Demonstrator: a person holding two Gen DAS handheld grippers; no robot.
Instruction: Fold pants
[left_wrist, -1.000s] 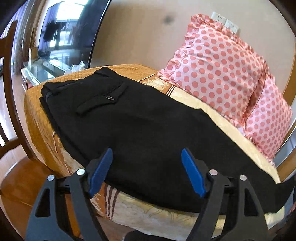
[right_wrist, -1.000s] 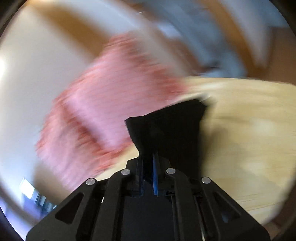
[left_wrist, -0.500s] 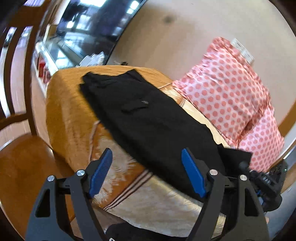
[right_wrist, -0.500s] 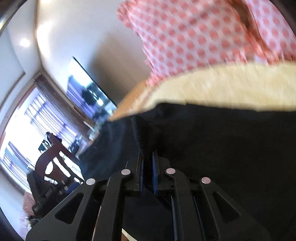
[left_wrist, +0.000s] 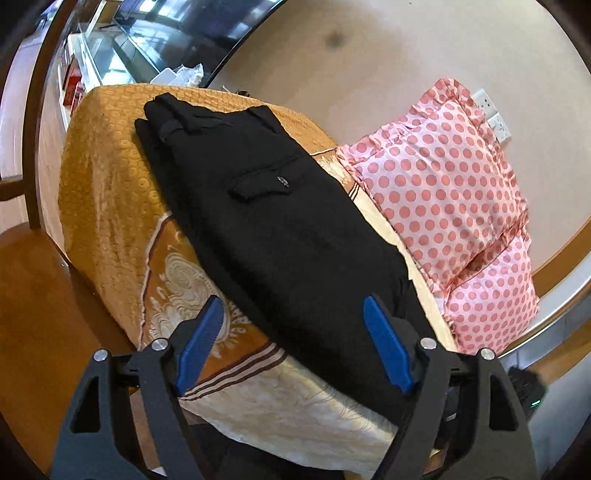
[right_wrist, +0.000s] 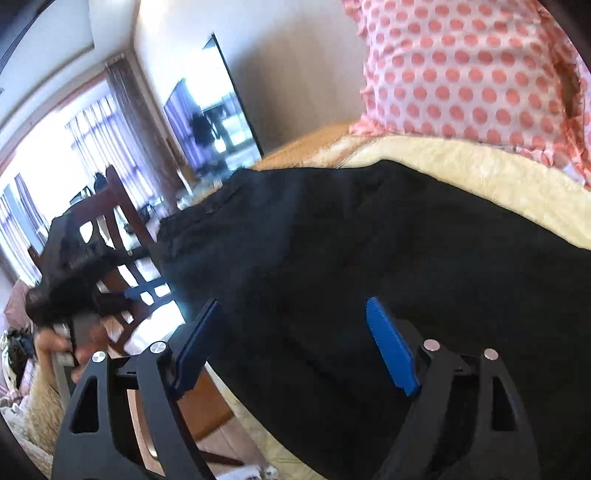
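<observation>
Black pants (left_wrist: 280, 236) lie lengthwise on a gold and cream bed cover (left_wrist: 110, 192), waistband at the far end, a buttoned back pocket (left_wrist: 266, 184) facing up. My left gripper (left_wrist: 295, 343) is open and empty, just above the near leg end. In the right wrist view the pants (right_wrist: 369, 277) fill the lower frame. My right gripper (right_wrist: 295, 343) is open and empty, low over the cloth. The left gripper and the hand holding it (right_wrist: 74, 295) show at the left of that view.
Two pink polka-dot pillows (left_wrist: 454, 192) lean on the wall behind the pants. A TV (right_wrist: 210, 125) and a glass stand (left_wrist: 122, 51) are past the far end. A wooden chair (right_wrist: 118, 229) stands beside the bed. Wood floor (left_wrist: 33, 295) lies to the left.
My right gripper was shut on the pant leg end; it has let go and now stands open over the laid cloth. My left gripper stayed open and drew back from the pants.
</observation>
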